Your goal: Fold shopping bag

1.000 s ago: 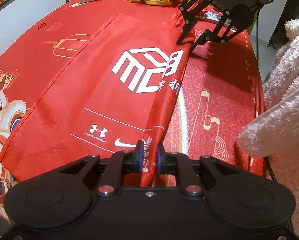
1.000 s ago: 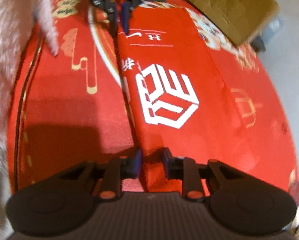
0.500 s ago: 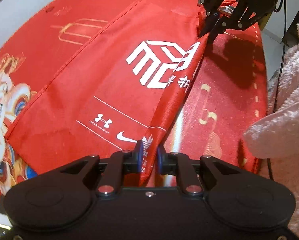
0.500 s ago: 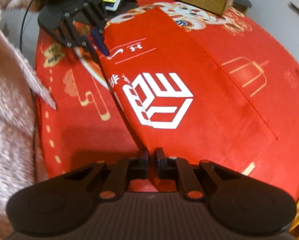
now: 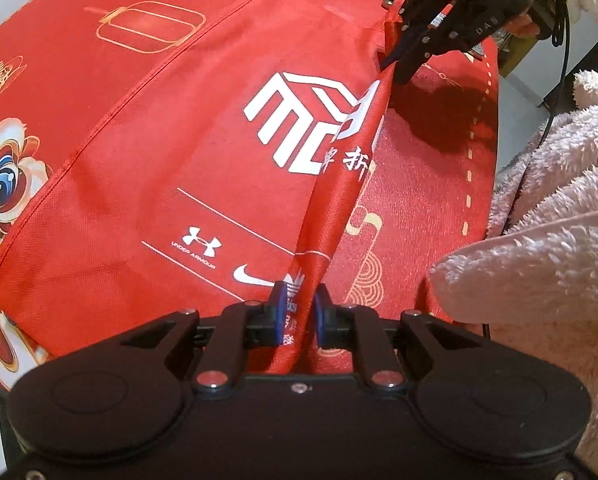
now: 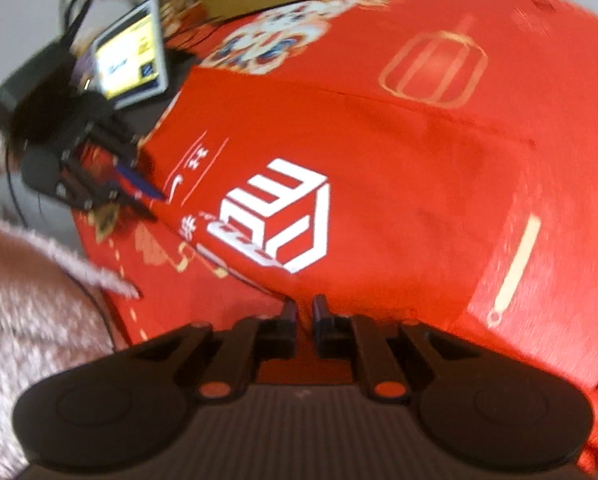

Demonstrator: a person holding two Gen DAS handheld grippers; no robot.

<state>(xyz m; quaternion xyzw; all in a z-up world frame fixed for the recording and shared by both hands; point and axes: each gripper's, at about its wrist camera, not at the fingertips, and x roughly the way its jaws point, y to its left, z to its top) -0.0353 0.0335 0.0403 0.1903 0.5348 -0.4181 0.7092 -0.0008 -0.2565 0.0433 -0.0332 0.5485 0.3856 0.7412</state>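
We have the red shopping bag (image 5: 203, 168) lying flat on the red tablecloth (image 5: 423, 184), with its near long edge pinched up into a ridge so it can be carried over as a fold. Our left gripper (image 5: 297, 312) is clamped on that edge at six o'clock. The right gripper (image 5: 395, 64), up at one o'clock, grips the same edge at its other end; its own view is blurred, so the hold there is probably firm. Gripping both ends keeps the ridge taut.
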